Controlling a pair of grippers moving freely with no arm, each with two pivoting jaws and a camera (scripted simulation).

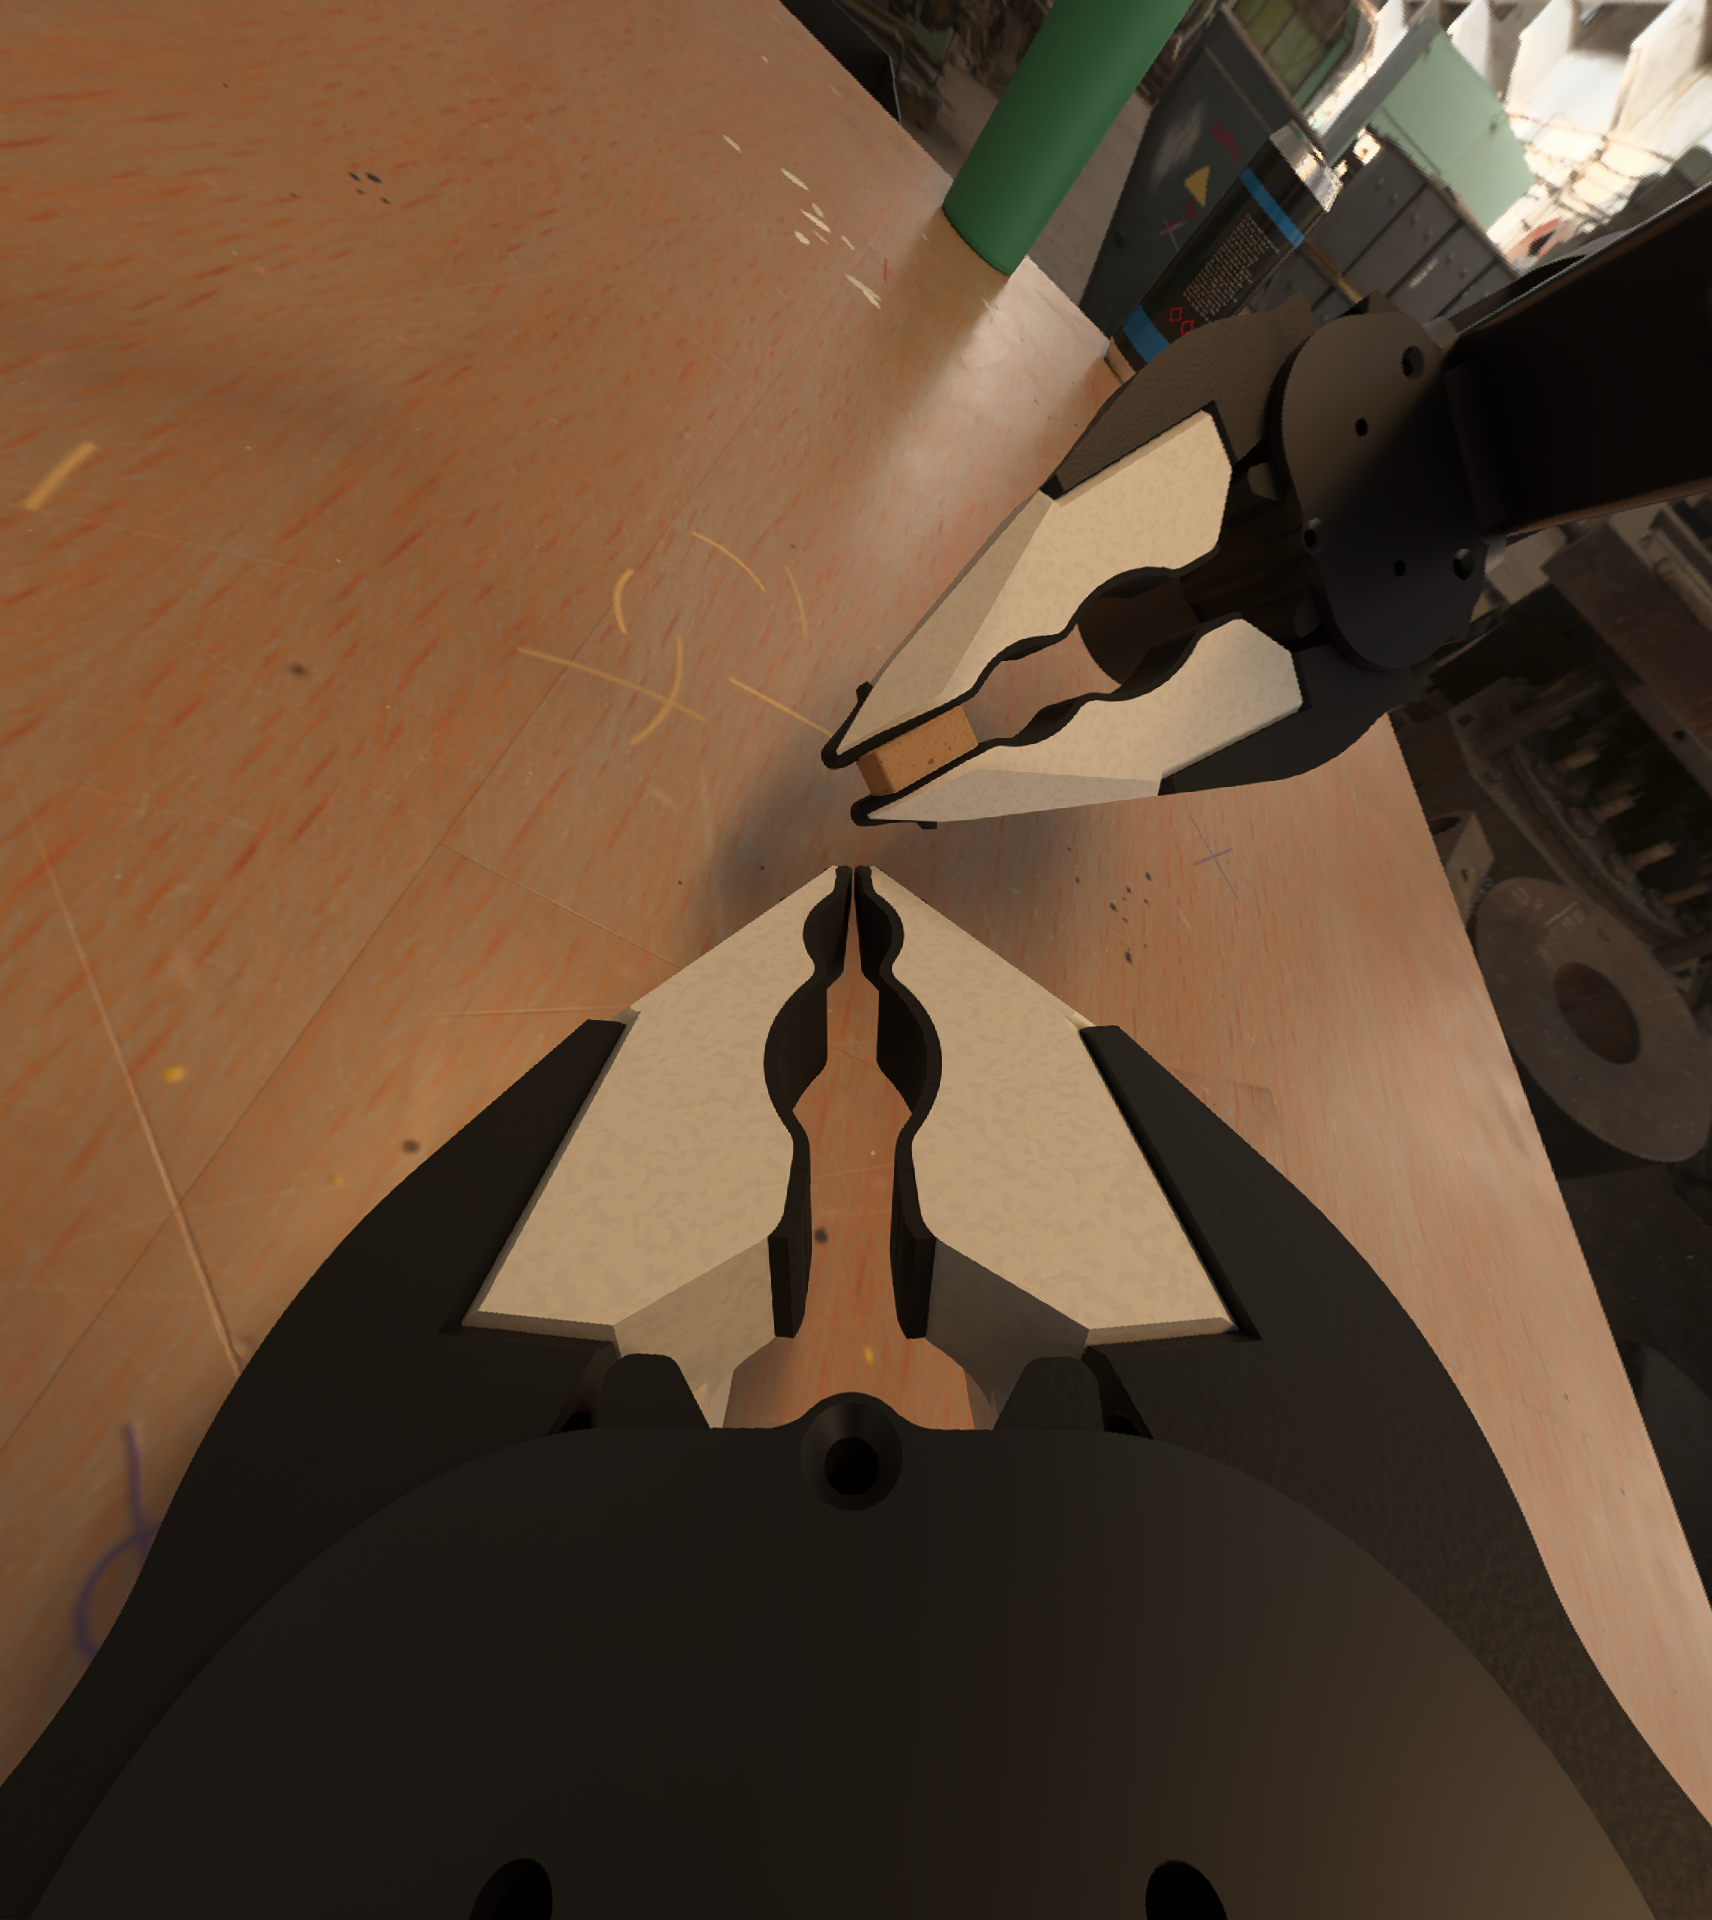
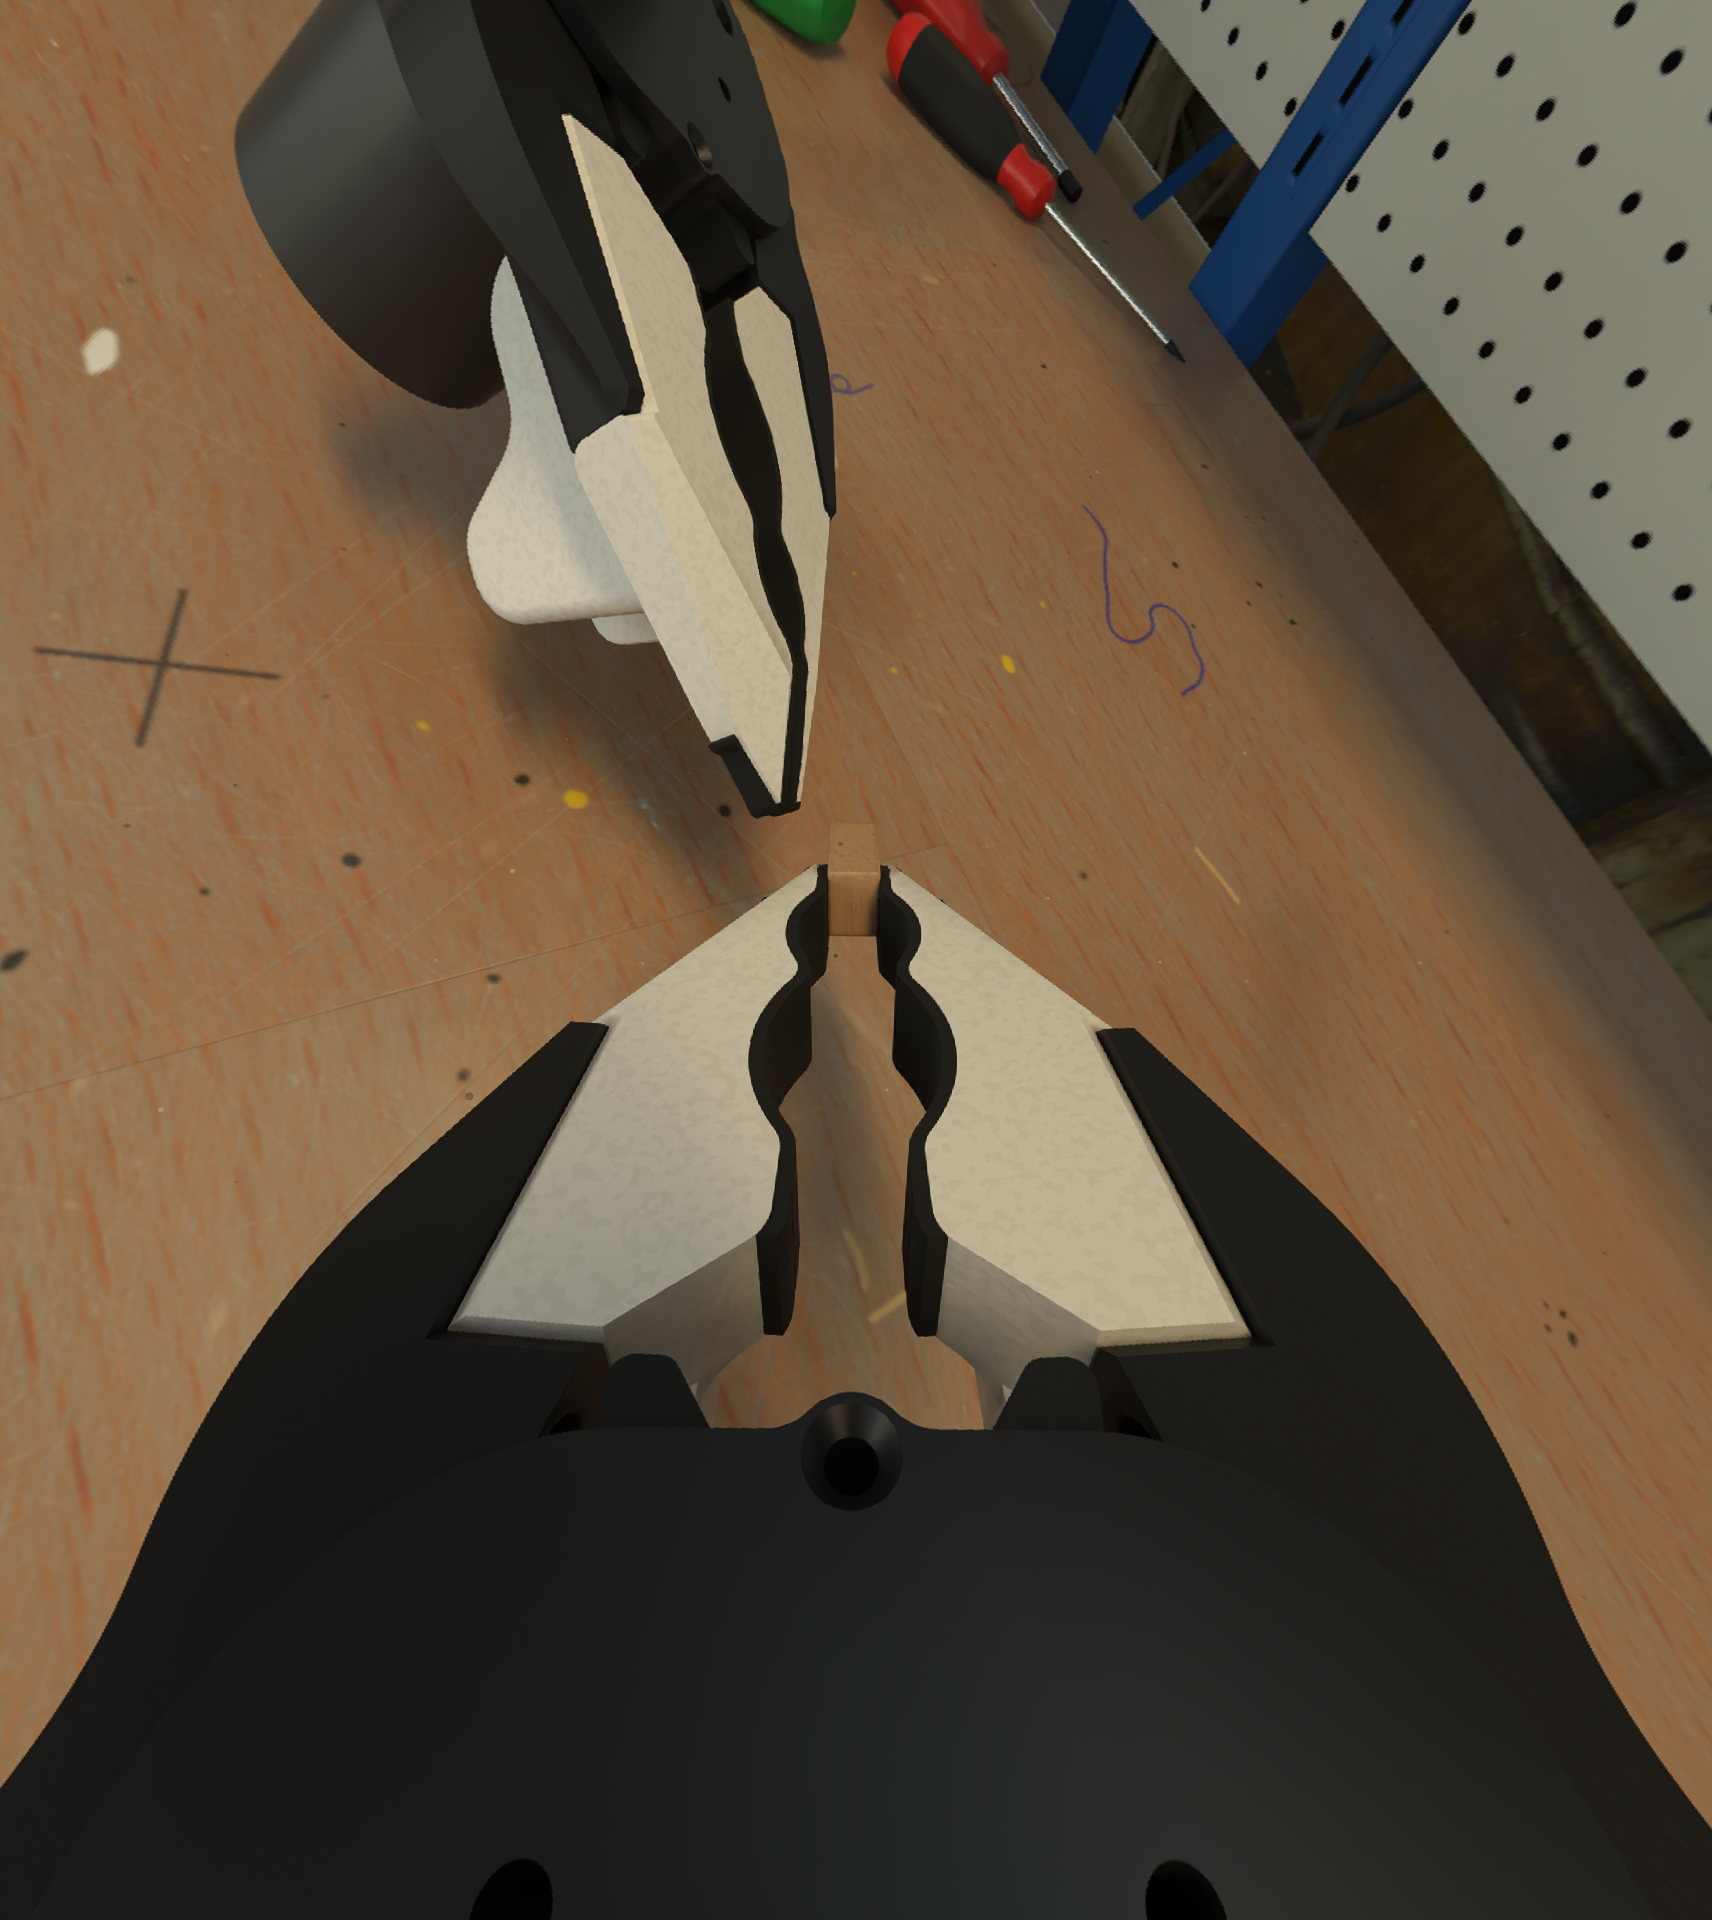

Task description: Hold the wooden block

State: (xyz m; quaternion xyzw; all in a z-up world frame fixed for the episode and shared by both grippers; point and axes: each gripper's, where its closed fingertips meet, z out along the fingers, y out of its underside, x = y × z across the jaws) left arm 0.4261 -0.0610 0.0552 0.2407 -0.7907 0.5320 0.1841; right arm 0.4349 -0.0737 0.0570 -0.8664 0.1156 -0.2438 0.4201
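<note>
A small wooden block (image 2: 853, 896) sits clamped between the tips of my right gripper (image 2: 853, 883), just above the wooden table top (image 2: 312, 935). In the left wrist view the same block (image 1: 919, 750) shows between the right gripper's (image 1: 857, 774) cream fingers, a little beyond my own tips. My left gripper (image 1: 853, 878) is shut and empty, its tips almost touching. In the right wrist view the left gripper (image 2: 774, 805) points down at the table just left of and beyond the block, close to it but apart.
A red and black screwdriver (image 2: 997, 125) lies at the table's far edge beside a blue frame (image 2: 1288, 197) and a white pegboard (image 2: 1610, 312). A green cylinder (image 1: 1049, 135) stands at the table's edge in the left wrist view. The table edge (image 1: 1517, 1143) runs on the right.
</note>
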